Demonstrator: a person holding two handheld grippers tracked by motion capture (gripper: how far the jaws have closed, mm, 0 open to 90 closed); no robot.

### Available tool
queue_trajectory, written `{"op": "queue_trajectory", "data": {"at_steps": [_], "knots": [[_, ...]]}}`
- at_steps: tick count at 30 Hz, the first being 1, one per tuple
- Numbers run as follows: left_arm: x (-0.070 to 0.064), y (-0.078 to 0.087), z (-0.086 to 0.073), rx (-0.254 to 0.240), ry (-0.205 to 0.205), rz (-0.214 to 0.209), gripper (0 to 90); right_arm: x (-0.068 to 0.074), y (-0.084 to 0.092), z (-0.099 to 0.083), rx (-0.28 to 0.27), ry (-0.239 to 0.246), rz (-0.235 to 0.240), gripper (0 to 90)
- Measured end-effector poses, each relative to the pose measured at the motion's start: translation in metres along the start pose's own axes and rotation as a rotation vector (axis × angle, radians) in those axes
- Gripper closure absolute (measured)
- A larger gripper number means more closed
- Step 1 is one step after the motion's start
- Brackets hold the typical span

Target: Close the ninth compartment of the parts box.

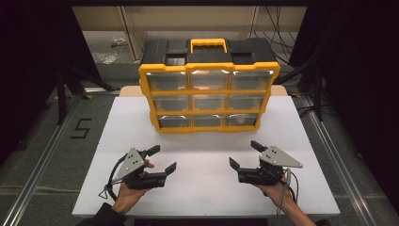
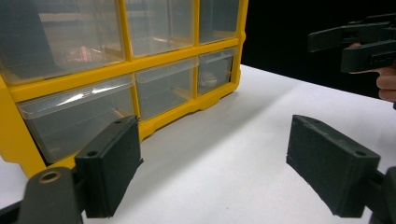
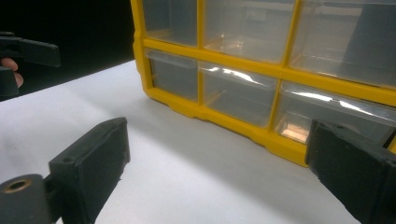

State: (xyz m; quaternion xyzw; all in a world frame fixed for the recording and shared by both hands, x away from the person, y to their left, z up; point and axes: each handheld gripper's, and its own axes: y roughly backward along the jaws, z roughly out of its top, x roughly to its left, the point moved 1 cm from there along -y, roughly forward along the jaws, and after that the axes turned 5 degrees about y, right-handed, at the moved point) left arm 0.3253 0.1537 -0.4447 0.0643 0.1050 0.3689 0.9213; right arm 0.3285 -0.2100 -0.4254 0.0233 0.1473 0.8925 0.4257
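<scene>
A yellow and black drawer organizer [image 1: 208, 84] stands at the back middle of the white table [image 1: 207, 188], its clear drawers all closed. My left gripper [image 1: 162, 159] hovers open at the front left, held in a hand, jaws wide apart with nothing between them. My right gripper [image 1: 244, 154] is open at the front right, likewise holding nothing. In the left gripper view the organizer's bottom row [image 2: 154, 93] lies just ahead of my left gripper [image 2: 233, 172]; a small pale item shows in one drawer [image 2: 212, 77]. The right gripper view shows my right gripper [image 3: 219, 172] near the organizer's lower drawers [image 3: 233, 95].
Metal rails [image 1: 47, 146] run along both sides of the table on the grey floor. Dark curtains and stands flank the area. Cables lie at the back right [image 1: 282, 52]. Bare white tabletop stretches between the grippers and the organizer.
</scene>
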Motion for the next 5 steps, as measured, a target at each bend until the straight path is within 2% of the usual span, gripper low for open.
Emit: {"op": "queue_trajectory", "data": {"at_steps": [5], "knots": [[0.0002,0.0000,0.0001,-0.001,0.001,-0.001,16.8,-0.0004,-0.0001,0.0001,-0.001,0.000,-0.001,7.4]]}}
